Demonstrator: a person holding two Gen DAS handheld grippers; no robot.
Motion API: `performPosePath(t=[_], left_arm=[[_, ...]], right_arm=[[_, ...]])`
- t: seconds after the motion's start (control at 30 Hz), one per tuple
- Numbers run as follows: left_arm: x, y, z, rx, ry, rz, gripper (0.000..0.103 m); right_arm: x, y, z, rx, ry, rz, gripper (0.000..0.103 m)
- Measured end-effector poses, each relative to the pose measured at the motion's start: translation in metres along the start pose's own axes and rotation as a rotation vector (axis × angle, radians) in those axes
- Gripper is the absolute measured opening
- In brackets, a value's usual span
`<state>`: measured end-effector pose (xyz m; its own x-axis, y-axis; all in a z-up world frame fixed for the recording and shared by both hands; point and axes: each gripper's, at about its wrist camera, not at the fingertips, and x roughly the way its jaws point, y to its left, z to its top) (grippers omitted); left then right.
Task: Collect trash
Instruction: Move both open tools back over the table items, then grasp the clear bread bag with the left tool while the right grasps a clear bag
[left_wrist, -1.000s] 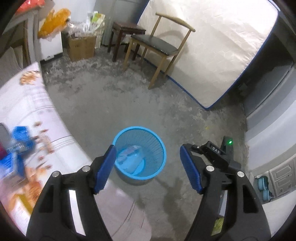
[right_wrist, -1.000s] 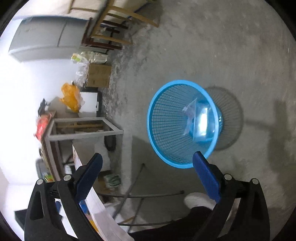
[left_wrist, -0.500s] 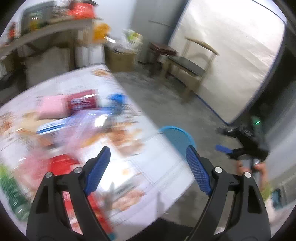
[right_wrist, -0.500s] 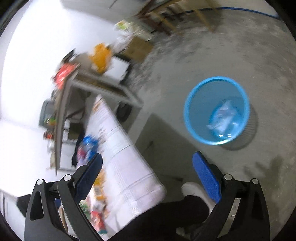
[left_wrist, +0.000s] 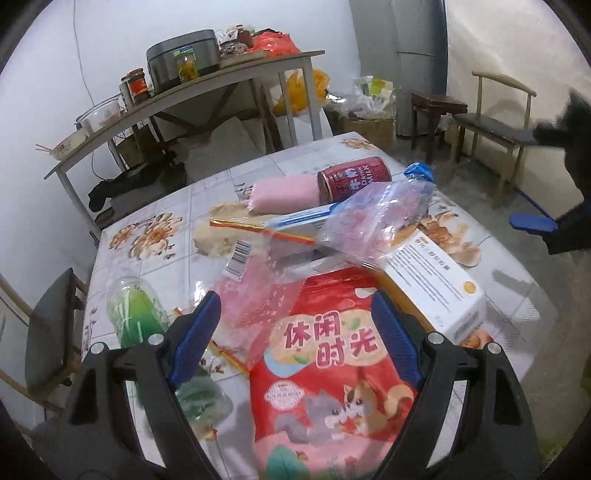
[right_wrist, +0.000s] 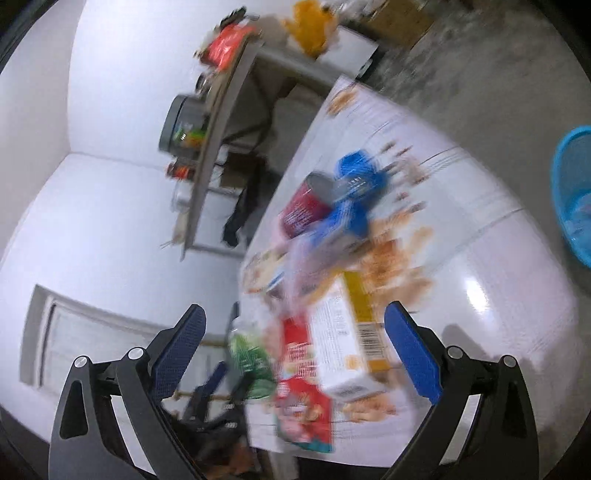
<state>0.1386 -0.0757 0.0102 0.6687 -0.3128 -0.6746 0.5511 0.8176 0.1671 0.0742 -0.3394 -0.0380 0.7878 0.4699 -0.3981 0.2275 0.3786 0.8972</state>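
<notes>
While hovering low centre over red snack pouch (left_wrist: 332, 373), left gripper (left_wrist: 295, 332) spread, empty; right gripper (right_wrist: 295, 354) likewise spread. Recommend pinching pouch's upper edge squarely, clear of white box (left_wrist: 432, 284); blue bin (right_wrist: 576, 192) far right.

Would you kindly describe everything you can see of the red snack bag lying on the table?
The red snack bag is a glossy plastic pouch printed with large Chinese characters and cartoon squirrels, fading to pink and green near its lower end. It looks full and unopened, lying flat at the near edge of the table, between the open fingers of the left hand-held gripper, which does not touch it. A pink transparent bag and a white box lie against its far end.
</notes>
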Motion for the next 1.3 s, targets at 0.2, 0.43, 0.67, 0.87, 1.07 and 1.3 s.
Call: performPosePath(t=[0.2, 0.43, 0.67, 0.87, 1.07, 1.3], left_arm=[[0.038, -0.001, 0.004, 0.002, 0.039, 0.031, 0.076], [0.075, 0.000, 0.012, 0.007, 0.105, 0.069, 0.068], [0.094, -0.002, 0.014, 0.010, 0.142, 0.071, 0.057], [0.108, 0.003, 0.010, -0.036, 0.191, 0.062, 0.036], [0.110, 0.007, 0.010, -0.055, 0.196, 0.069, 0.018], [0.107, 0.013, 0.010, -0.073, 0.183, 0.077, 0.005]], right_arm=[[0.043, 0.007, 0.016, -0.002, 0.031, -0.068, 0.094], [0.076, 0.001, 0.029, 0.003, 0.070, -0.131, 0.092], [0.095, -0.005, 0.035, 0.019, 0.085, -0.128, 0.089], [0.103, -0.013, 0.038, 0.048, 0.095, -0.121, 0.080], [0.109, -0.019, 0.038, 0.072, 0.104, -0.113, 0.070], [0.108, -0.019, 0.036, 0.076, 0.106, -0.102, 0.059]])
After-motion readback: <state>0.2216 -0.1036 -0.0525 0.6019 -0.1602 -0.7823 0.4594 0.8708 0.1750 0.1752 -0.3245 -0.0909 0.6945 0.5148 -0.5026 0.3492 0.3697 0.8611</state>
